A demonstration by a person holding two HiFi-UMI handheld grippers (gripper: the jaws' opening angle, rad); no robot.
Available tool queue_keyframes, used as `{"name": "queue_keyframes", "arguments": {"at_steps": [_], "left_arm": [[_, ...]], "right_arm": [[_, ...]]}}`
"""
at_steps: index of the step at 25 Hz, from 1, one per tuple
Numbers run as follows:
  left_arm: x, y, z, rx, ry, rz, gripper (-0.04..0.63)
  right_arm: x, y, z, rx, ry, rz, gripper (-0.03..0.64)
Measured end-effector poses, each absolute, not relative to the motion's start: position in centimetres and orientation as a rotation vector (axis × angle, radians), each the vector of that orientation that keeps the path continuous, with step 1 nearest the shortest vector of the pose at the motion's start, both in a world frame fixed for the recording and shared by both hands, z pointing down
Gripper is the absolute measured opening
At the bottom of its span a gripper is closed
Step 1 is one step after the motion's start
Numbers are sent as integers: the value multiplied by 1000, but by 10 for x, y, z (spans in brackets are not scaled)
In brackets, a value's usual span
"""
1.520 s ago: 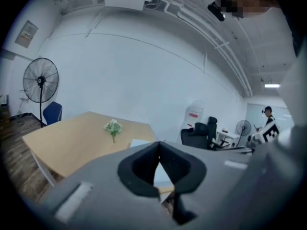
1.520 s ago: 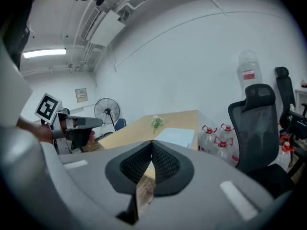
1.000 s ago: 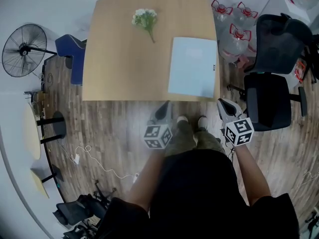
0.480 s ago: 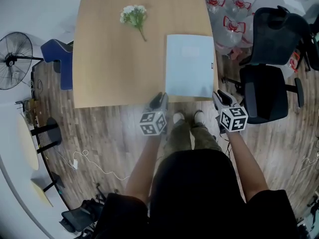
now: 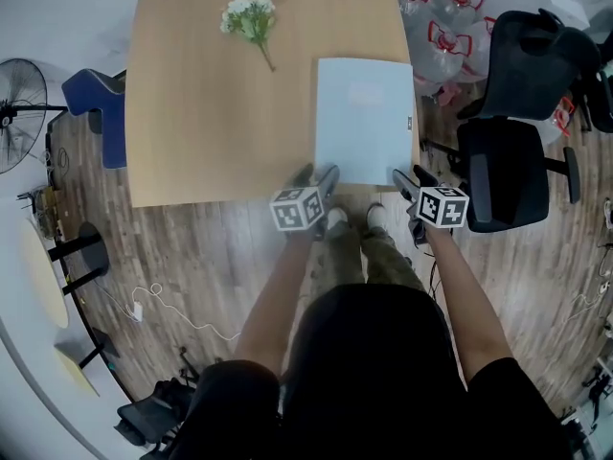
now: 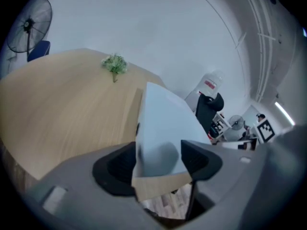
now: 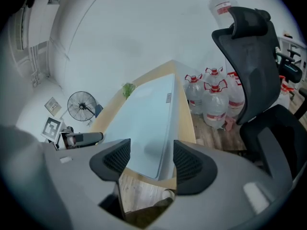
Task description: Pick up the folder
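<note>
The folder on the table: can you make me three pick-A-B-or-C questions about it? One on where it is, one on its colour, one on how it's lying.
1. Where on the table is the folder?
A. right side, near edge
B. far left corner
C. the very middle

2. What colour is it?
A. red
B. light blue
C. black

3. How does it lie?
A. standing upright
B. opened wide
C. flat and shut

Answers: 1 A, it sits at the table's right, by the near edge. 2 B, its cover is pale blue. 3 C, it rests flat, cover closed.
</note>
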State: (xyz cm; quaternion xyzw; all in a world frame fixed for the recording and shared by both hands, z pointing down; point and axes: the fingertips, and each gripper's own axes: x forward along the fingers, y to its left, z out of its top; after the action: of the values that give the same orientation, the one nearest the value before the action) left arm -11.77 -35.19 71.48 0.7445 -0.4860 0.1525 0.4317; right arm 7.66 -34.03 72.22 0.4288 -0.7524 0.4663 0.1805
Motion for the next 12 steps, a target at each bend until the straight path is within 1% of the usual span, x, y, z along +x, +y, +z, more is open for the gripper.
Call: {"name": "queue_keyframes", "arguments": {"at_steps": [3,6,12], "left_arm": [[-110,-357,723,1854,-1177,395,324],[-108,-364,728,1836,-1162,409,327],[-109,-364,743,1777,-1080,399,348]], "right_arm": [[73,-343,731,1180,-2106,1344,311],[67,-346,740,1155,-2087,1392,361],[59,-349,756,1108,-2057,1437,391]]}}
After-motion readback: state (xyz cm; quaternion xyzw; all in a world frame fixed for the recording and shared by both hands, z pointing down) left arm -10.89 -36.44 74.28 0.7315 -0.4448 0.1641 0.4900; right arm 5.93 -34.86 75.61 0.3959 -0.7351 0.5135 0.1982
